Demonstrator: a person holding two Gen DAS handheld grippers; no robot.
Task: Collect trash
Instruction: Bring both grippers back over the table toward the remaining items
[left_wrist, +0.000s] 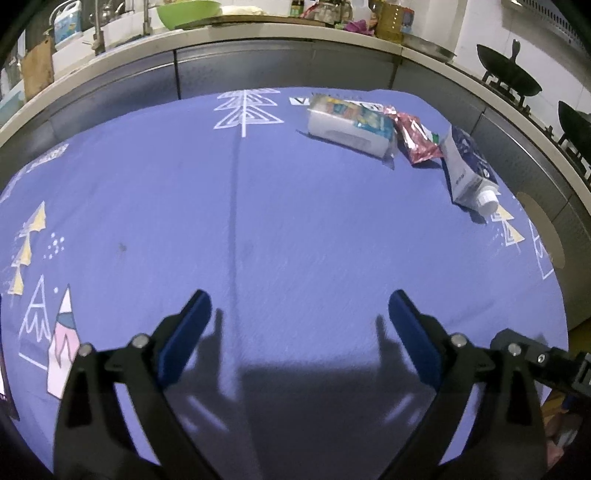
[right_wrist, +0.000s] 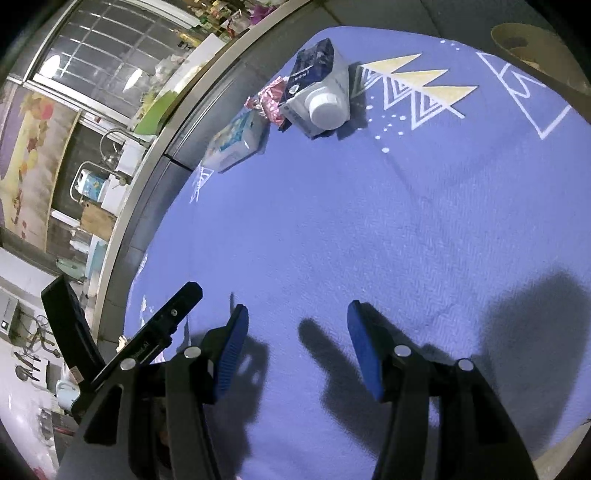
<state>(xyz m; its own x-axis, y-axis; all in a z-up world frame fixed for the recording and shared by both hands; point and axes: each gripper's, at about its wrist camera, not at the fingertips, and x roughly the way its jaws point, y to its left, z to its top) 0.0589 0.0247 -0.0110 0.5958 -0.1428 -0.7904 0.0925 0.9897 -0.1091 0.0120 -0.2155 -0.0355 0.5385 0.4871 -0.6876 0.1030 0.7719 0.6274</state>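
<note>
My left gripper (left_wrist: 299, 314) and right gripper (right_wrist: 295, 325) hang spread and empty over the blue patterned tablecloth (left_wrist: 258, 221) on the tabletop. The trash lies clustered at its far edge: a white-and-blue tissue pack (left_wrist: 351, 123), a crumpled pink foil wrapper (left_wrist: 417, 138) and a dark-blue carton with a white cap (left_wrist: 469, 170). I judge it best to approach the carton first with the right, closing across its flat sides, not the cap.

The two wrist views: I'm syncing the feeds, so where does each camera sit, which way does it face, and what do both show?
Left wrist: sits on the left gripper, facing across the purple cloth toward the kitchen counter; its open jaws show.
Right wrist: sits on the right gripper, tilted, facing the cloth's far edge; its open jaws show.
Shared: the milk carton, red wrapper and tissue pack.
</note>
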